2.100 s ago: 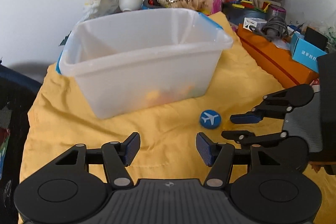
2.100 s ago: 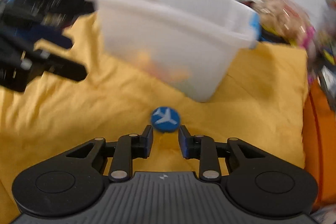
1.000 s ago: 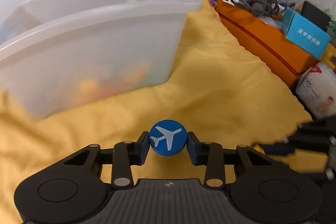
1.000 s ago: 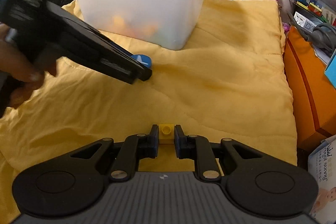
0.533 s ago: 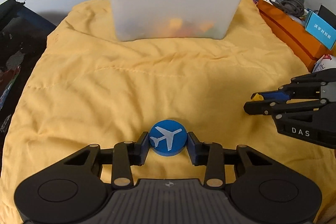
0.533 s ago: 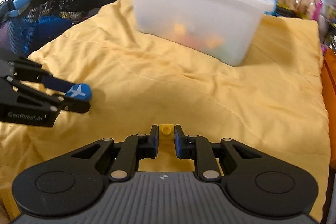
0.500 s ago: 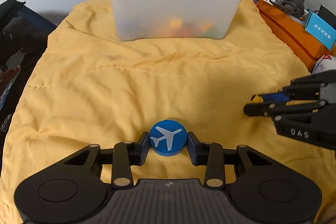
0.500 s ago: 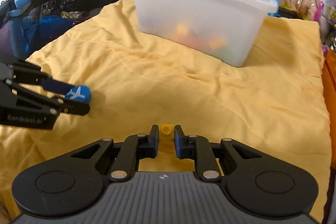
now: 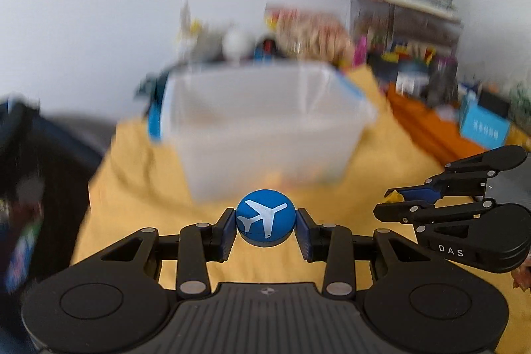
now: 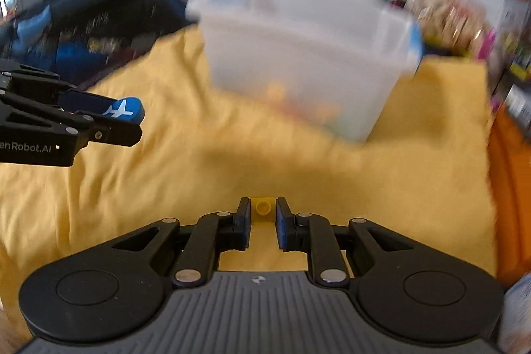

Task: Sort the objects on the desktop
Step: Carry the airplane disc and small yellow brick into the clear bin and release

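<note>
1. Blue airplane disc sits clamped between the two pads of our left hand-held gripper, raised above the yellow cloth and facing the near wall of the translucent bin.
2. Our right hand-held gripper is closed on a small yellow brick, also held over the cloth; in the left wrist view it reaches in from the right edge, beside the disc but apart from it.
3. We see the bin's open rim blurred, with orange and yellow pieces showing through its lower wall.
4. Between both tools and the bin lies an open stretch of rumpled cloth.
5. Room narrows at the sides: an orange box and stacked clutter line the cloth's right edge, and a dark bag borders its left edge.
6. Behind the bin, a snack packet and other blurred items stand against the pale wall.
</note>
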